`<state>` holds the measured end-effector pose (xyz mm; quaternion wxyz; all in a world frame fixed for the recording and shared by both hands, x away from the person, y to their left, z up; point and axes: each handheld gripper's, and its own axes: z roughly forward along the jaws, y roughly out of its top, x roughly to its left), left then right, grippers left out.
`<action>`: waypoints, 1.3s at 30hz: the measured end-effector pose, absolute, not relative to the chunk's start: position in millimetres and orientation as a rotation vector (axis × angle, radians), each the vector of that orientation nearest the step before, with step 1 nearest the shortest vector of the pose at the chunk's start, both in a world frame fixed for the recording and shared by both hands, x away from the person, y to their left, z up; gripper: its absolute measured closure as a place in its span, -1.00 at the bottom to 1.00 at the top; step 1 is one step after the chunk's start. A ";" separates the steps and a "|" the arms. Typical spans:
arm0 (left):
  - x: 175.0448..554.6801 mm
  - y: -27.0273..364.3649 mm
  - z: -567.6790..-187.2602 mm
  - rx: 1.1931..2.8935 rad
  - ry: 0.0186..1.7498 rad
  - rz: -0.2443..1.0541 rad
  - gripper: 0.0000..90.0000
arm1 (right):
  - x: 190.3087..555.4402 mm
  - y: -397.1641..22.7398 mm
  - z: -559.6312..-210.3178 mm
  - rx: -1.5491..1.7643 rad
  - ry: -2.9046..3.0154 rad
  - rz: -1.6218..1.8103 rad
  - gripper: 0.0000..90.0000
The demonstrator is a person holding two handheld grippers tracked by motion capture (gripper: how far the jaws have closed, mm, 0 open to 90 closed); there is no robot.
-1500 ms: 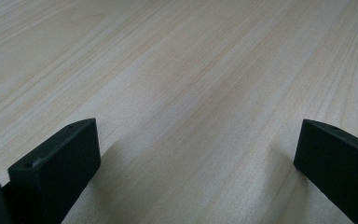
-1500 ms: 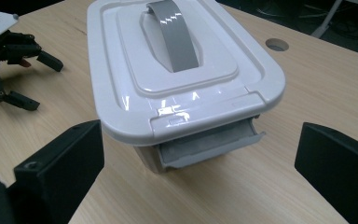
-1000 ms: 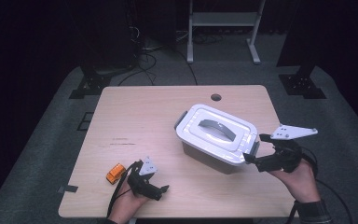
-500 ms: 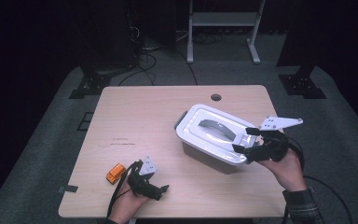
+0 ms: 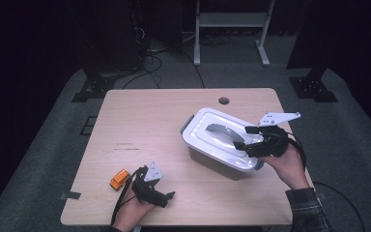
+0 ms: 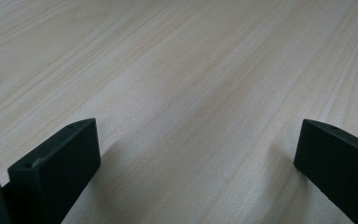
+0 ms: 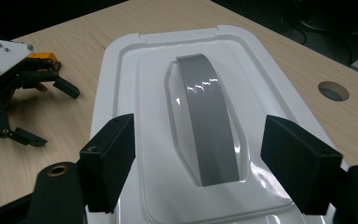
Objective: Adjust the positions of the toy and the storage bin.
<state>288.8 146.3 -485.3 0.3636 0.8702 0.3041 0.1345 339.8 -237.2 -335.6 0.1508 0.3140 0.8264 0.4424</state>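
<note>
An orange toy car – near the wooden table's front-left edge.

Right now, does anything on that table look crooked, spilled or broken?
Nothing looks spilled or broken. The white lidded box sits at an angle to the table edges, lid on and its grey handle lying flat. A small orange toy car lies alone near the front edge, beside the left gripper.

The right tongs, jaws just closing, hover over the white lidded box on the table.
</note>
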 end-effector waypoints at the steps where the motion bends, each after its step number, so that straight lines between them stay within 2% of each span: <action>1: 288.8 146.3 -485.3 2.239 0.782 0.346 -1.00 | 341.9 -236.6 -336.2 0.901 2.376 1.266 -0.40; 19: 288.9 146.4 -485.1 2.240 0.781 0.346 -1.00 | 368.8 -217.4 -344.4 0.865 2.431 1.224 -0.05; 24: 288.9 146.4 -485.2 2.239 0.781 0.348 -1.00 | 373.1 -213.2 -346.9 0.848 2.445 1.212 0.17; 33: 288.9 146.3 -485.3 2.238 0.782 0.348 -1.00 | 374.3 -211.9 -348.6 0.845 2.458 1.193 0.39; 39: 288.9 146.4 -485.1 2.240 0.781 0.347 -1.00 | 371.7 -210.8 -347.5 0.847 2.469 1.188 0.43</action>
